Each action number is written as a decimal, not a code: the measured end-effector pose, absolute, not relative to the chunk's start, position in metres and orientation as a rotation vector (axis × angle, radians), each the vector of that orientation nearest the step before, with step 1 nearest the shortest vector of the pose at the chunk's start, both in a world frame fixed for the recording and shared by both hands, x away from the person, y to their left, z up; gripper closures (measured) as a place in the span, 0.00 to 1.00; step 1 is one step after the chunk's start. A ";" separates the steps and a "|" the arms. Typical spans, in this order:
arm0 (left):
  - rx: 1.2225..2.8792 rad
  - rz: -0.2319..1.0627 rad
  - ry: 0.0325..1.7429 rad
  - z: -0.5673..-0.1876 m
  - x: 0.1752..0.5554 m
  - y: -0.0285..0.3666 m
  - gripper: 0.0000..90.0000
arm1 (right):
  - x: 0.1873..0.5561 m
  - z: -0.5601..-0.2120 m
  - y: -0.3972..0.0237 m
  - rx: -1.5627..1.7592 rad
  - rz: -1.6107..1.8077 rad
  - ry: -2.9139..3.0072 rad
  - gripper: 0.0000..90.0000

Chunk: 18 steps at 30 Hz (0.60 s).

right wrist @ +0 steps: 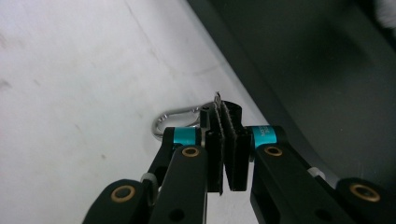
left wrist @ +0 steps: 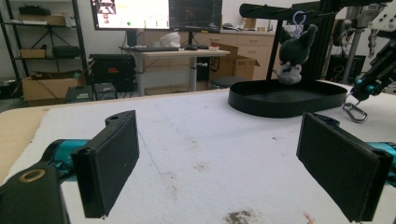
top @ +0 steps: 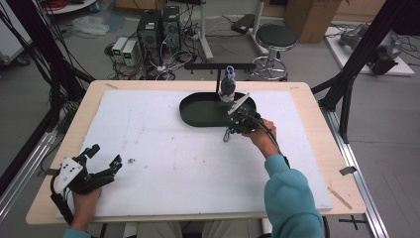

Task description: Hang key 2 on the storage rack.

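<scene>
Right gripper (right wrist: 226, 140): jaws clamped on clip (right wrist: 175, 120) beside tray (top: 198, 113) | left gripper (left wrist: 229, 163): jaws wide, idle | plush toy (top: 227, 87) hung above tray; clip unplaced

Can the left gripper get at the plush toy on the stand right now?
Probably yes: the left gripper is open, with bare white mat toward the plush toy, though the right gripper sits close beside the tray.

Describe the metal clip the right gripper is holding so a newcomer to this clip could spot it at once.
Start at the black oval tray at the far middle of the white table cover. Just off its near right edge, the right gripper is shut on a small silver carabiner that touches the cover. It is the one shiny metal loop there, unlike the dark plush toy hanging over the tray.
</scene>
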<state>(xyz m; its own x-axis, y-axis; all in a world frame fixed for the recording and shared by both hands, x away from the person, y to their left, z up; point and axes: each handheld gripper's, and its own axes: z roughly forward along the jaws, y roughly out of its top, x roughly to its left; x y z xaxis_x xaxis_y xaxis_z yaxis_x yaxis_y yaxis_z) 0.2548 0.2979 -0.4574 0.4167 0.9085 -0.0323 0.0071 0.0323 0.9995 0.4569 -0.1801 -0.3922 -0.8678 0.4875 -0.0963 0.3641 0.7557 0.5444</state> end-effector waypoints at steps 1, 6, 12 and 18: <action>1.359 0.866 0.903 -0.457 0.255 0.298 0.15 | 0.457 -0.389 -0.182 0.678 0.808 2.707 0.98; 1.359 0.867 0.902 -0.457 0.255 0.298 0.15 | 0.456 -0.375 -0.194 0.725 0.965 2.639 0.99; 1.360 0.865 0.904 -0.457 0.255 0.298 0.15 | 0.455 -0.358 -0.214 0.785 1.141 2.545 0.99; 1.359 0.865 0.903 -0.457 0.255 0.298 0.15 | 0.455 -0.344 -0.233 0.819 1.284 2.445 0.99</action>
